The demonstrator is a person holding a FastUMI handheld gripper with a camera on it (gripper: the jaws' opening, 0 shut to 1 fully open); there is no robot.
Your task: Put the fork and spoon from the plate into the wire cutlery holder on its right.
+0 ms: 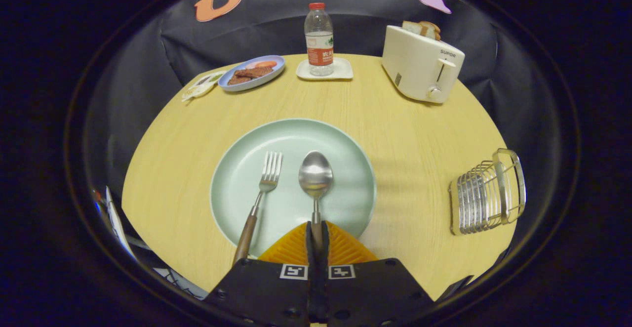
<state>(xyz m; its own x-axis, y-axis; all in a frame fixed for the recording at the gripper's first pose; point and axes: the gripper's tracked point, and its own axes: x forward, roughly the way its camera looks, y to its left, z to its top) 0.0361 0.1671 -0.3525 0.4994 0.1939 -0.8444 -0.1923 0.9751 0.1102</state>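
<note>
The spoon (315, 179) lies on the pale green plate (237, 179), bowl pointing away and handle running straight back between the fingers of the tongs (317, 238). Its long axis lines up with the tongs' own forward line. The two fingers stand pressed together around the handle's near end, so the tongs look clenched on the spoon, which appears to rest on the plate, not yet lifted.

Just to the left of the spoon, the fork (259, 198) also lies on the plate, tines away, its wooden handle slanting back over the plate's near rim onto the tabletop (410, 134), apart from the fingers.

The wire cutlery holder (486, 193) stands on the tabletop well off to the right of the plate. I judge the coming move turns on this: the spoon points ahead while the holder lies sideways to the right, so the spoon must rise, travel right and tip to enter the holder's open top.
</note>
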